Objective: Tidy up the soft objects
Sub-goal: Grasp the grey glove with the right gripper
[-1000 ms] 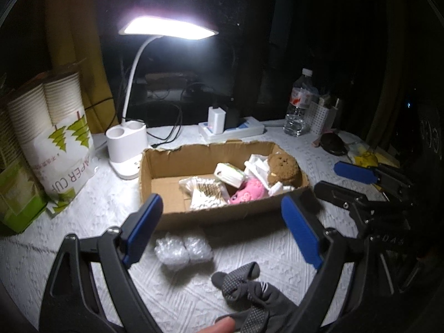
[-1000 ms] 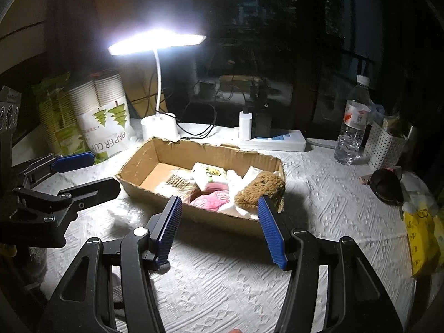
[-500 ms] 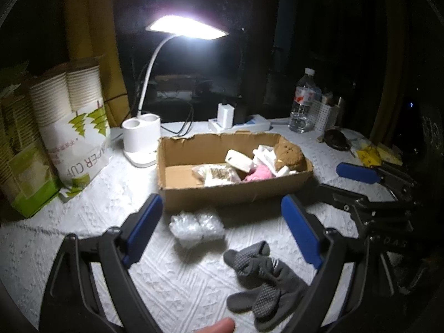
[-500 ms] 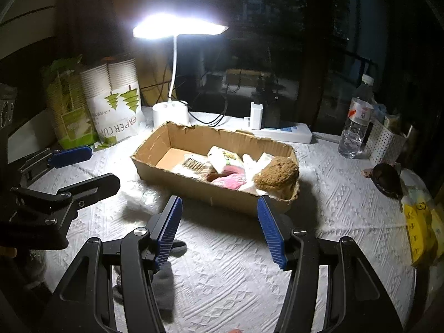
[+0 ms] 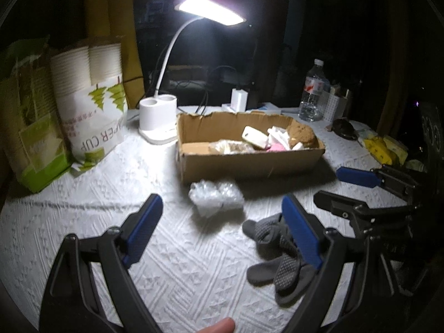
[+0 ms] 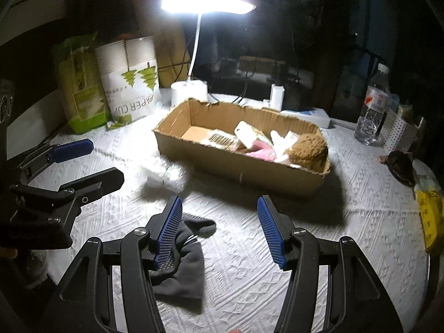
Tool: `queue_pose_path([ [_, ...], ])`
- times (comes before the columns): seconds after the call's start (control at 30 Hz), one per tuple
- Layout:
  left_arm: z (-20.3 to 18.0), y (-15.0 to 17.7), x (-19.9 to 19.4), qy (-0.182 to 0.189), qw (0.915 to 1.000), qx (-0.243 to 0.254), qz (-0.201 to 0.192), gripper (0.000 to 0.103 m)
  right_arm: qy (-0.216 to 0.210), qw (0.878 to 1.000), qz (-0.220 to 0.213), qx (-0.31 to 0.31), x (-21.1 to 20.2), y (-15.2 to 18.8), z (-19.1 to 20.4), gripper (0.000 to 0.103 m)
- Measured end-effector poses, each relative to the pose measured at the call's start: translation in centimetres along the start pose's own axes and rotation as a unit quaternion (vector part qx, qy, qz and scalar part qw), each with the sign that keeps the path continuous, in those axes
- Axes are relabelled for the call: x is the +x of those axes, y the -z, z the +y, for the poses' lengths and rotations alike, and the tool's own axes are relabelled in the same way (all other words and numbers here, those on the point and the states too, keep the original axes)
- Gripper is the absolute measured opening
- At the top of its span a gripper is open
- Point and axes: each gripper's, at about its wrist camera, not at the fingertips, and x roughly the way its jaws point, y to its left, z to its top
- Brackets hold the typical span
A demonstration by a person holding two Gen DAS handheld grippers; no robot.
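An open cardboard box sits mid-table holding a brown plush toy, a pink soft item, white packets and a bag of cotton swabs. In front of the box lie a crumpled clear plastic bag and grey grip gloves. My left gripper is open above the cloth, its right pad over the gloves. My right gripper is open too, empty, with its left pad over the gloves.
A lit white desk lamp stands behind the box. Paper cup sleeves and a green bag stand at the left. A water bottle, a white basket, a power strip and yellow packets are at the right.
Both grippers have pulled back from the box and sunk. The gloves and plastic bag now show further up in both views, and the box looks farther away.
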Motion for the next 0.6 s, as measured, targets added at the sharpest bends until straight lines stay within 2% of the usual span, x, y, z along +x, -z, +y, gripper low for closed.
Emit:
queue_pose_path([
  [0.27,1.1,1.7,0.4,-0.007,0.9998,-0.011,0.016,0.089,-0.014,1.000,0.024,-0.003,1.8,1.2,1.5,0.060],
  [0.6,2.8,4.0,1.4,-0.018,0.9983,-0.032,0.045,0.089,-0.039,0.996,0.075,-0.011,5.2,2.9,3.0,0.060],
])
